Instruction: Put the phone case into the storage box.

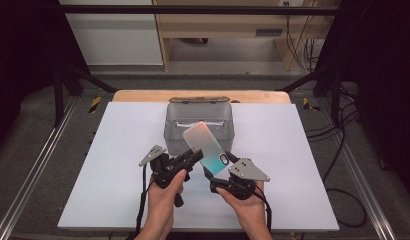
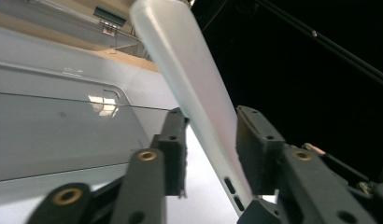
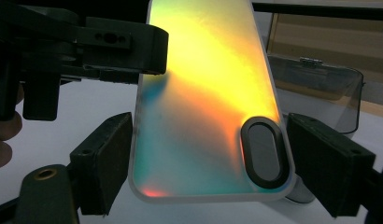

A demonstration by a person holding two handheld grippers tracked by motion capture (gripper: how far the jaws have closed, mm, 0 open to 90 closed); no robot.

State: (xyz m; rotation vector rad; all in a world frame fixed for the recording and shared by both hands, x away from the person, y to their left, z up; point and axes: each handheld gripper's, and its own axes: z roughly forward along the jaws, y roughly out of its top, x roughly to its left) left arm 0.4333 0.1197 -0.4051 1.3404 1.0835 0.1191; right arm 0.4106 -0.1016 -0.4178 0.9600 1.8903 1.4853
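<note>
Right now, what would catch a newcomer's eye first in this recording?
The iridescent phone case, glowing yellow to teal, held up over the white table between both tongs. The right tongs flank its camera-cutout end; the left tongs straddle its edge. Behind stands a smoky clear plastic box.

**Work surface and items resting on it**

The surface (image 1: 118, 165) is a white rectangular sheet laid over a wooden top; a strip of bare wood (image 1: 143, 96) shows along the far edge; a translucent grey container (image 1: 199, 131) stands directly on the white sheet, near the far edge, roughly centred left to right; its lid (image 1: 199, 100) stands open at the back.
</note>
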